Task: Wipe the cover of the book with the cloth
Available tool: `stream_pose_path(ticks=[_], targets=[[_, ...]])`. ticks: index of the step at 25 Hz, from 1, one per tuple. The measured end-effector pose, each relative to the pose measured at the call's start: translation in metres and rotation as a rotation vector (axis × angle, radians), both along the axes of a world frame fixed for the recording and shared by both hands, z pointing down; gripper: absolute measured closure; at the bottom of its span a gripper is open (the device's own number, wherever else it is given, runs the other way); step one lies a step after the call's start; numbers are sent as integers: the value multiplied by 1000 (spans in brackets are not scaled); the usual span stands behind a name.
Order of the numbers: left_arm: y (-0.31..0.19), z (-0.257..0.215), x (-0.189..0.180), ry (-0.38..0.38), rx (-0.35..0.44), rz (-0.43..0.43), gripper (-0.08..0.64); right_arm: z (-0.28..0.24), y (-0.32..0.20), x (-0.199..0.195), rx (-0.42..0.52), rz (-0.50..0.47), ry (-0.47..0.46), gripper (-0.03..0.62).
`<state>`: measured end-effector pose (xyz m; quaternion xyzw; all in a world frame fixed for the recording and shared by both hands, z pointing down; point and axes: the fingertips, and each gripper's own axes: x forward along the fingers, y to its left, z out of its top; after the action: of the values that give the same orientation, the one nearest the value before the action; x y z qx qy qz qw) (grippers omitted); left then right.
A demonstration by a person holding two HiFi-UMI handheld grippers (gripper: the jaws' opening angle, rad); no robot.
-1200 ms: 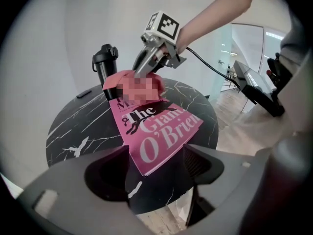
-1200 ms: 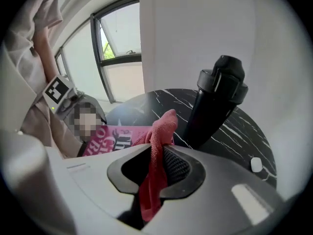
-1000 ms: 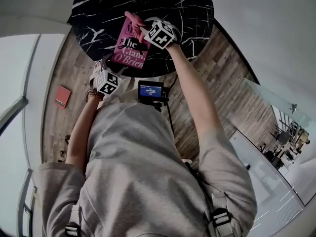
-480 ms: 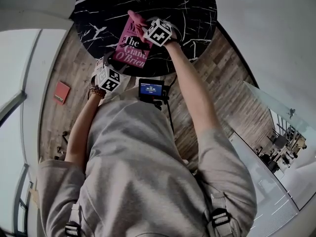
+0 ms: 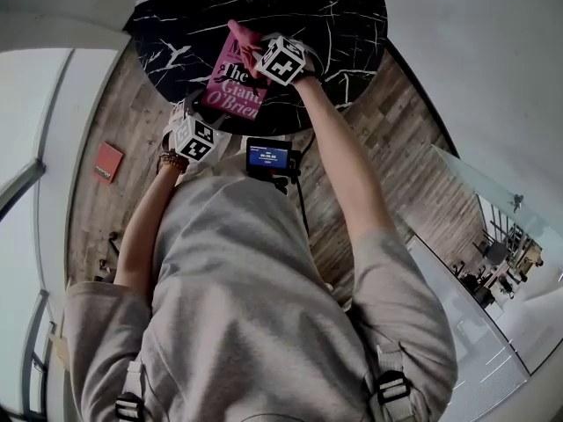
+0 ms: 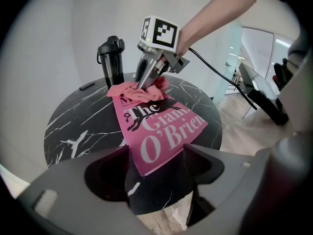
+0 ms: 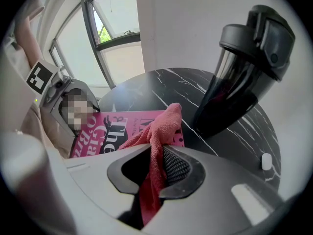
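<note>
Cloth [image 7: 157, 126] pinched in the right tool [image 7: 155, 148] rests on the far end of the pink book [image 6: 164, 131], which lies by the tabletop's [image 6: 78, 126] near edge, its near corner between the spread jaws of the left tool [image 6: 156, 150].

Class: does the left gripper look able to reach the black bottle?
Probably yes: left gripper is open, and bare table beside the book leads to the bottle, clear of the right gripper.
</note>
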<state>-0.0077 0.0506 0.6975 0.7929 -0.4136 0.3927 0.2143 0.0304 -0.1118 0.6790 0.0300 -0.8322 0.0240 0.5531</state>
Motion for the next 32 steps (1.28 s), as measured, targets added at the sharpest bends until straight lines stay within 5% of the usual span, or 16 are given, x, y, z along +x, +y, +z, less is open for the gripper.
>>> stream_pose_path(ticks=[32], targets=[[0, 2, -1, 26, -3, 13, 204, -1, 37, -4, -56, -54, 21, 518]])
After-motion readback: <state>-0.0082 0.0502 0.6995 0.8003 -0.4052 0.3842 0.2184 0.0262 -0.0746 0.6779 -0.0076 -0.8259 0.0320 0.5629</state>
